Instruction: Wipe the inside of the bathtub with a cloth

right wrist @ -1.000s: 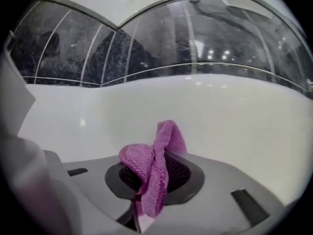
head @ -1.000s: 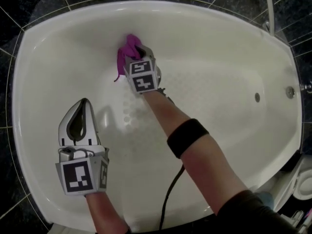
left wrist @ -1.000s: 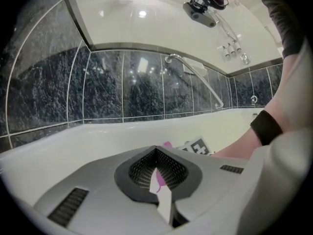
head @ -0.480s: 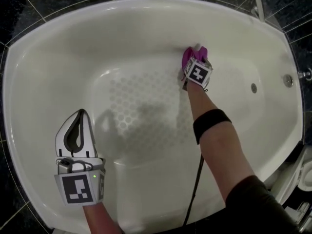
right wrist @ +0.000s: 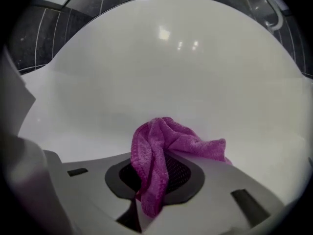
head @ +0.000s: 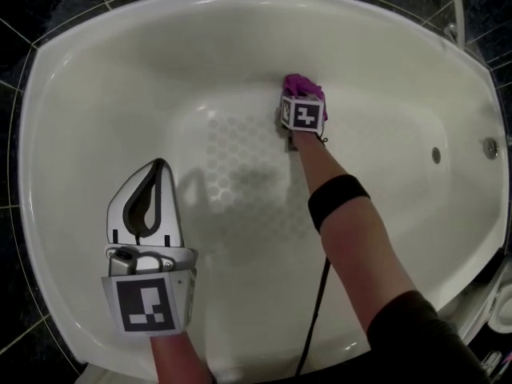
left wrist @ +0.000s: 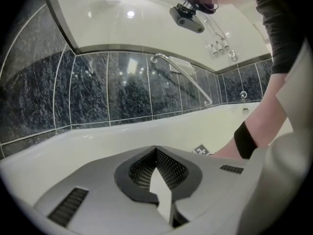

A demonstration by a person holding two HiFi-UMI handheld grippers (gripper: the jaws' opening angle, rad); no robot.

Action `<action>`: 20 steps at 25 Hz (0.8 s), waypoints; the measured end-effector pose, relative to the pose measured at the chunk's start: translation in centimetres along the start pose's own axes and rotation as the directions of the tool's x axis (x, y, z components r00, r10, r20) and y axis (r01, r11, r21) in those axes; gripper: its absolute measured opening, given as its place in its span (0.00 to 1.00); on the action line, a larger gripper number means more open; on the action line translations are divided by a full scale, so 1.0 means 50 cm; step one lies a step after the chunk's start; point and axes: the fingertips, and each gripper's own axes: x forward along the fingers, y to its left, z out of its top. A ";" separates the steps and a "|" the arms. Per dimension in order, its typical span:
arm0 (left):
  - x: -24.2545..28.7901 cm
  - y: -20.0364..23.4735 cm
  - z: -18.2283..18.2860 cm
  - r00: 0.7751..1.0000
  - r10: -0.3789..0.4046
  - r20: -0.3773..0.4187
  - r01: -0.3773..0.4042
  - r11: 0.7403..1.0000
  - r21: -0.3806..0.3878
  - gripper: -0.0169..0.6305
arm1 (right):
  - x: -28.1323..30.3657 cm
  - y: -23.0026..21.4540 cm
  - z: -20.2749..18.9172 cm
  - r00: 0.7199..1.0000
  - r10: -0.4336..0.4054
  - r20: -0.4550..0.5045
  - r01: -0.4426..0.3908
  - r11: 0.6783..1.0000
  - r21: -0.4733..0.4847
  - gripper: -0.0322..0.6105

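Bathtub (head: 96,94): glossy, smooth white finish; dimpled floor. Cloth (right wrist: 156,151): magenta, fuzzy terry weave. Wall tiles (left wrist: 88,92): dark, speckled, glossy.

Grey left claw (head: 159,166), black-and-white marker cube (head: 146,302), black wristband (head: 337,200), dark sleeve (head: 416,338), black cable (head: 318,302).

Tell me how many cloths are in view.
1. The purple cloth, clamped in the right gripper, is at the far inner wall of the bathtub. None seems hidden.

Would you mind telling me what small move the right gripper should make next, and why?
Probably slide the right gripper sideways along the far wall of the bathtub: its jaws are shut on the purple cloth, held at that wall's foot.
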 end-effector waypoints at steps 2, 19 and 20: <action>-0.005 0.011 0.004 1.000 0.011 0.004 -0.011 1.000 0.004 0.03 | 0.007 0.085 0.006 0.996 0.084 -0.032 -0.085 0.996 -0.027 0.19; -0.040 0.107 0.022 0.992 0.123 0.039 -0.122 0.992 -0.036 0.03 | -0.079 0.590 0.144 0.866 0.501 0.000 -0.490 0.848 -0.202 0.19; -0.039 0.111 0.022 0.991 0.126 0.041 -0.125 0.992 -0.029 0.03 | -0.094 0.591 0.177 0.861 0.507 0.041 -0.490 0.848 -0.201 0.19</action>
